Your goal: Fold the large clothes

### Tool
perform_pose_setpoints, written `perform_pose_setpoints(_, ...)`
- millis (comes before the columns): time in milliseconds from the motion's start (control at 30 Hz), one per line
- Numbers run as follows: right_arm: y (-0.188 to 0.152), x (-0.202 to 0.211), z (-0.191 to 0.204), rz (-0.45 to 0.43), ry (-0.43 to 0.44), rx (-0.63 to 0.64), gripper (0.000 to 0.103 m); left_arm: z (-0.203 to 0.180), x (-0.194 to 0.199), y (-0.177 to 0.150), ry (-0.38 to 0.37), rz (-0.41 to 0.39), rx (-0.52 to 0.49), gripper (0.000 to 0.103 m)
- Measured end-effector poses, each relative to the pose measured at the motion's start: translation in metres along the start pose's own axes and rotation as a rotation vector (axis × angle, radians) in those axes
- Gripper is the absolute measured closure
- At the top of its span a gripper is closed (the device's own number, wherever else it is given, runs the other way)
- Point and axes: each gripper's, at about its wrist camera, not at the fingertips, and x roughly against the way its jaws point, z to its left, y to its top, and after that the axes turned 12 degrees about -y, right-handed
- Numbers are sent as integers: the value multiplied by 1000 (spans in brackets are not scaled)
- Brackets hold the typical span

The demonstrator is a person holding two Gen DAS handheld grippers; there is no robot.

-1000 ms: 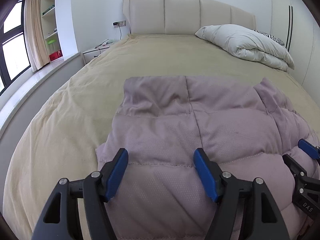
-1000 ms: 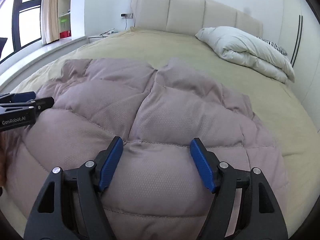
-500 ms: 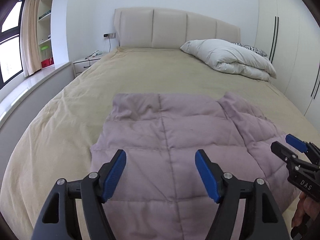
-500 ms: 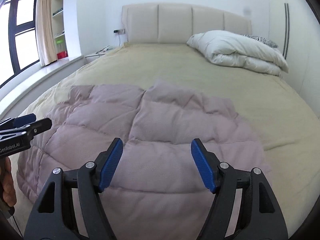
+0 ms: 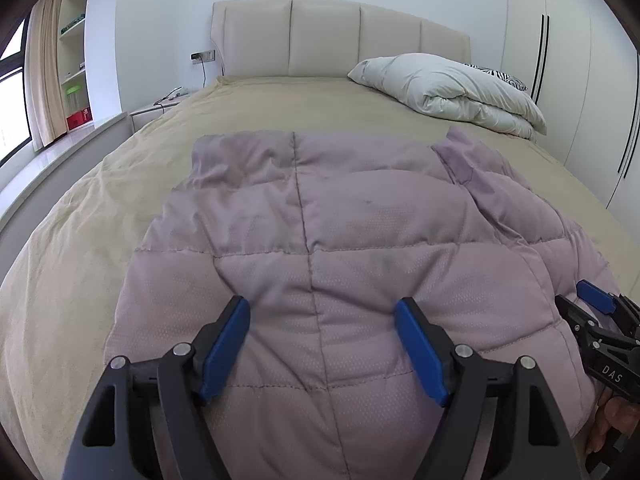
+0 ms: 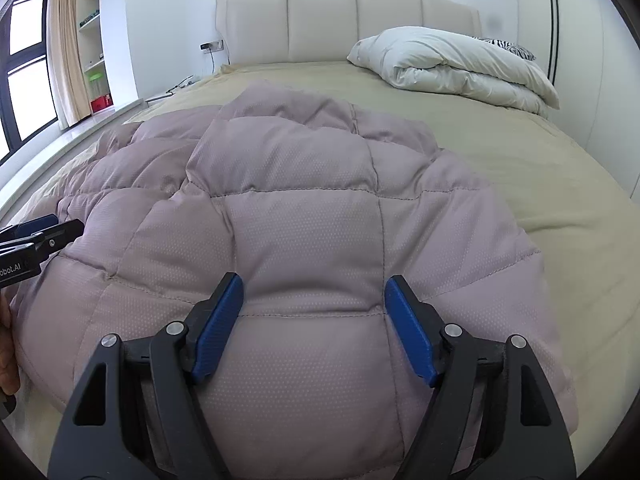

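Observation:
A mauve quilted puffer garment [image 5: 344,240] lies spread on the beige bed [image 5: 100,248], its near edge plump and rounded. My left gripper [image 5: 320,308] hovers low over the garment's near left part. Its jaws are opening, and only padded fabric shows below the gap; the blue pads [image 5: 224,340] do not pinch it. My right gripper [image 6: 314,286] hangs over the near right part of the garment [image 6: 312,208]. Its jaws are opening too, with a fabric bulge between the pads, unpinched. Each gripper shows at the edge of the other's view: right gripper [image 5: 596,308], left gripper [image 6: 44,230].
A folded white duvet [image 5: 448,92] lies at the bed's far right by the padded headboard [image 5: 328,36]. White wardrobe doors [image 5: 568,80] run along the right. A window ledge [image 5: 60,148], shelves and a nightstand stand to the left.
Both grippers have come forward and lower over the garment since half a second ago, so it fills more of each view. Both pairs of jaws stand slightly wider.

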Motion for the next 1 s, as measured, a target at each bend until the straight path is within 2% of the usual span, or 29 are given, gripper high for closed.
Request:
perform_pose_setpoints(200, 4, 2, -3, 19, 18, -15, 29, 0, 8, 2, -10, 14, 28, 25)
perform_pose_setpoints(333, 15, 12, -21, 70, 103, -85, 28, 10, 47, 5, -64, -25, 109, 25)
perform_pose_setpoints(433, 20, 30, -46, 47, 171, -155, 28, 35, 89, 4, -72, -101, 174, 6)
perform_pose_setpoints(467, 23, 37, -55, 26, 184, -170, 23, 47, 100, 3, -70, -123, 201, 1)
perform_pose_setpoints(533, 29, 48, -73, -16, 209, -182, 9, 74, 112, 0, -75, -126, 257, 0)
perform_pose_setpoints(567, 32, 50, -82, -31, 223, -183, 3, 88, 111, -1, -80, -104, 290, 0)
perform_pose_setpoints(633, 36, 48, -99, -27, 254, -186, 3, 115, 104, -5, -115, -65, 379, 0)
perform_pose_setpoints(767, 43, 22, -136, 83, 310, -256, 3, 151, 75, -12, -292, 18, 583, 0)
perform_pose_setpoints(933, 37, -19, -186, 202, 388, -430, 3, 166, 21, -13, -444, 155, 700, 0)
perform_pose_setpoints(1000, 34, -33, -201, 233, 416, -482, 3, 173, 7, -15, -468, 164, 735, 0)
